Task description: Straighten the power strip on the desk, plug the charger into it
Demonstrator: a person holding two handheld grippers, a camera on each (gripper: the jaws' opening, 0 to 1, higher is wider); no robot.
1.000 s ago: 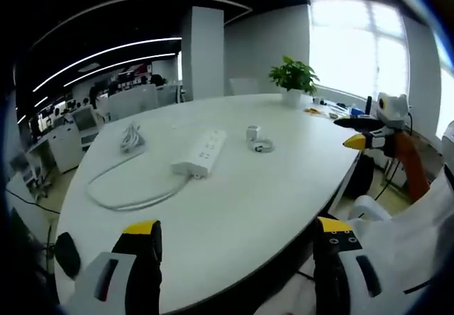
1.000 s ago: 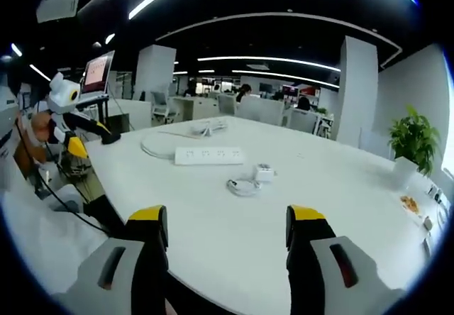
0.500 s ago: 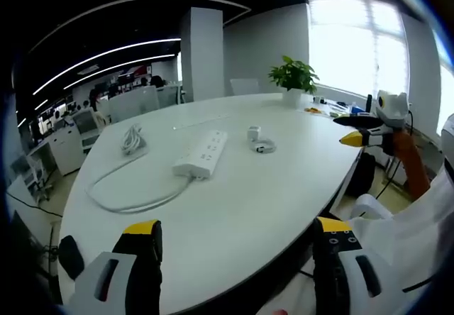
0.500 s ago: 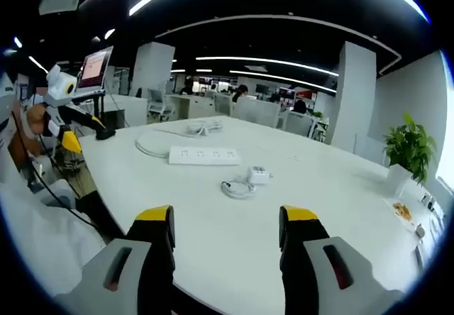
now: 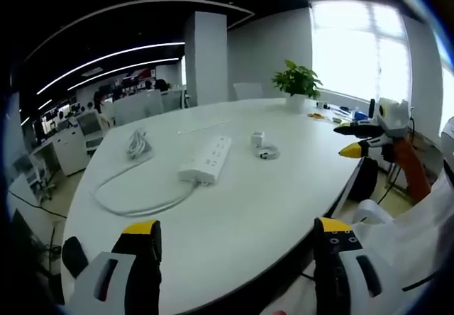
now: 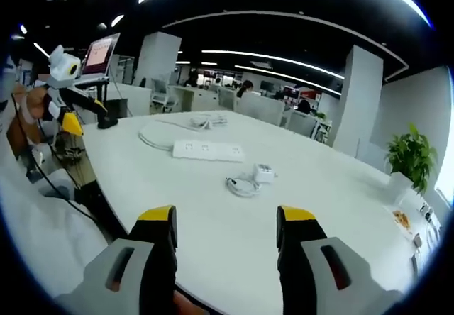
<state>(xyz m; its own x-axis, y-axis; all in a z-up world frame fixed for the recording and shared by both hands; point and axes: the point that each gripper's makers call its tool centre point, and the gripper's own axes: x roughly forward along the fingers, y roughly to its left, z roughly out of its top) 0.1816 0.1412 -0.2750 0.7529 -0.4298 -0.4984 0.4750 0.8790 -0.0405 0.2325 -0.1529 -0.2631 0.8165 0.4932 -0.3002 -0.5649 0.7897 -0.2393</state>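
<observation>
Changes: none among the desk items; power strip (image 5: 207, 160), its looped cable (image 5: 135, 200) and charger (image 6: 264, 173) lie as before on the white desk (image 5: 234, 216). Both views shift slightly from hand motion. Right gripper (image 6: 227, 224) jaw gap reads marginally narrower than one second earlier, still apart.

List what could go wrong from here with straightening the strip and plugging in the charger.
1. The power strip trails a looped cord; turning it may drag the loop or swing the strip back.
2. The charger lies beside its coiled cable, which could snag when lifted.
3. Both grippers, left and right, are open at the desk edge, a long reach away.
</observation>
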